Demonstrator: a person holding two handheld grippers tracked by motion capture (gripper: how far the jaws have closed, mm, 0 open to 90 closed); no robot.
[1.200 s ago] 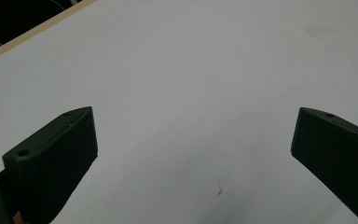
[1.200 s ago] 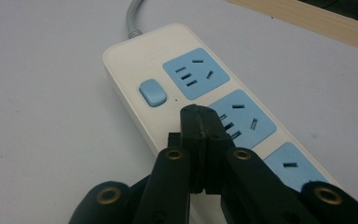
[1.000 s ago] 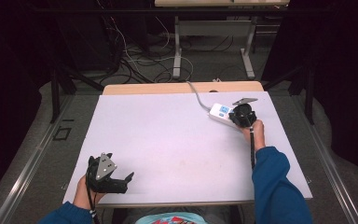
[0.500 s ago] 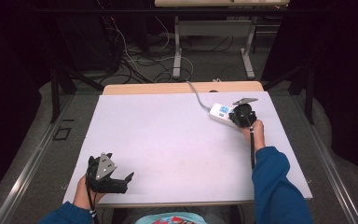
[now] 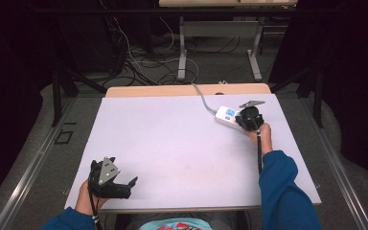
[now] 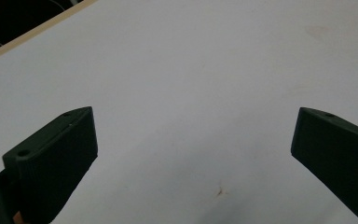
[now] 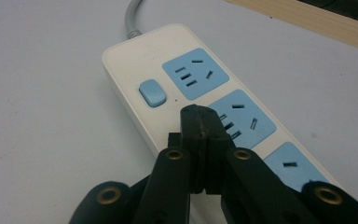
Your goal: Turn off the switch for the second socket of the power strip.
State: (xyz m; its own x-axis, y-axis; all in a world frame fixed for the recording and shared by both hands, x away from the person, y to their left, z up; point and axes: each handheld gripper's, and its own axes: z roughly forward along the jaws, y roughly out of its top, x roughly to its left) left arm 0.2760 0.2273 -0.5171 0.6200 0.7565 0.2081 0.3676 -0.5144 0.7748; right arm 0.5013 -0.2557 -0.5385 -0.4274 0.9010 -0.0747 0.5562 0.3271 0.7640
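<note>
Power strip [image 7: 186,100]: smooth white plastic with a slight sheen; socket faces and switch [image 7: 153,93] in matt light-blue plastic. Cord [image 7: 131,18]: grey, with a ribbed sleeve where it enters the strip.

Right gripper [image 7: 201,122]: black matt plastic jaws, edges slightly rough, brass-coloured metal inserts at the pivots.

Left gripper [image 6: 193,140]: matt dark plastic jaws, faintly grainy.

Surface [image 5: 172,139]: matt pale sheet, smooth, with a few small marks; a bare wood-look strip [image 5: 172,90] runs along its far edge.

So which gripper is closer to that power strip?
The right. The right gripper sits over the power strip, jaws shut, tips near its blue switch. The left gripper rests open at the table's near left corner, far from it.
</note>
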